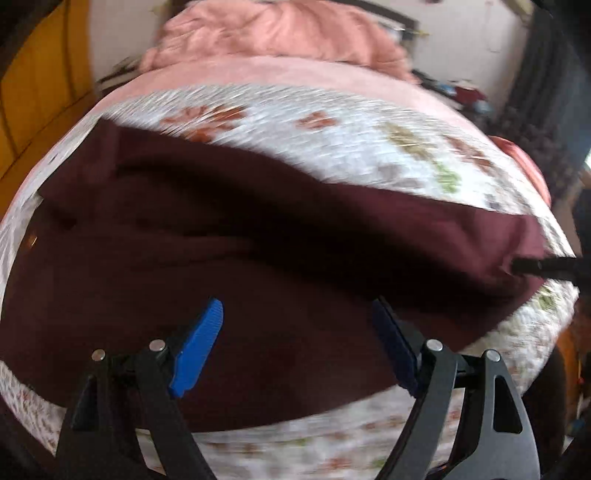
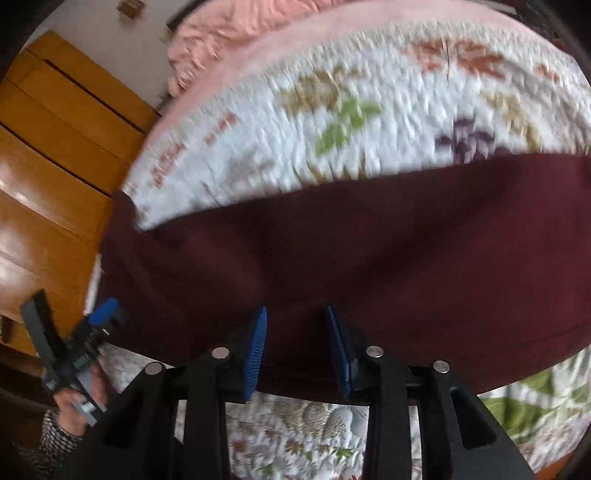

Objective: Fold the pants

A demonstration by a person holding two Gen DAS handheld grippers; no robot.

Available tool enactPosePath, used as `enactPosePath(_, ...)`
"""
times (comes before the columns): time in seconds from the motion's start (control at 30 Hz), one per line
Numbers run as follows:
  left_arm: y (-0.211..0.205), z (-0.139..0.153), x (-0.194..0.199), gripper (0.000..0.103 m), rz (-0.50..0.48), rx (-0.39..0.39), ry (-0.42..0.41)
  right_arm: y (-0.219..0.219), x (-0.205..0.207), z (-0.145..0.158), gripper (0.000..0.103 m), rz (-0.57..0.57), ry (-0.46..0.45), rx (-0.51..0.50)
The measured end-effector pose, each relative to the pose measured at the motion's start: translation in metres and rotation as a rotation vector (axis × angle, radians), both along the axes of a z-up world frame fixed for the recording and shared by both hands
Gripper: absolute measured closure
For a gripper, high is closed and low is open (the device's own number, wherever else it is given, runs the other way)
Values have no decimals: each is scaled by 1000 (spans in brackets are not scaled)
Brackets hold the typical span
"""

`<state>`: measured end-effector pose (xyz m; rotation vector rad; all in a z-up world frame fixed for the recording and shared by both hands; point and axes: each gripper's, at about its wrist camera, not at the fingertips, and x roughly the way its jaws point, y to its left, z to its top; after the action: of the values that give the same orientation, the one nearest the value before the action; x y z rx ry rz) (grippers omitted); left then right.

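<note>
Left wrist: pants (image 1: 258,251) beneath left gripper (image 1: 295,321)

Left wrist view, blurred. Left gripper (image 1: 297,314) jaws stand wide apart, nothing between the blue pads (image 1: 199,347); they hover over the near part of the maroon pants (image 1: 258,240). Pants lie spread across a white floral quilt (image 1: 369,125). Right gripper (image 1: 546,266) tip shows at the pants' right end. Pink blanket (image 1: 280,33) bunched at far side
</note>
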<state>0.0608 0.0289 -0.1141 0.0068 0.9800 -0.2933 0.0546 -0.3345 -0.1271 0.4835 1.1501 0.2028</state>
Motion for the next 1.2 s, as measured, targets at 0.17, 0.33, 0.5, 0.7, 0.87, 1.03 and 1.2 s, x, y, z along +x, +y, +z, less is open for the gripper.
enactPosePath(0.17, 23, -27, 10, 22, 8, -25, 79, 6, 5, -10, 73, 5, 55, -44)
enactPosePath(0.33, 38, -10, 8, 22, 13, -78, 47, 47, 22, 41, 64, 100, -59, -95)
enactPosePath(0.5, 70, -13, 19, 22, 100, -80, 66, 136, 73, 66, 58, 336, -144, -84)
enactPosePath(0.7, 79, -24, 25, 23, 113, -106, 114, 215, 131, 43, 48, 490, -72, -16)
enactPosePath(0.87, 86, -22, 29, 23, 120, -169, 124, 234, 129, 25, 69, 521, -55, -80)
enactPosePath(1.03, 103, -26, 33, 24, 130, -233, 149, 231, 108, 41, 94, 585, -149, -35)
enactPosePath(1.2, 109, -28, 29, 25, 105, -262, 149, 249, 70, 46, 94, 722, -186, -51)
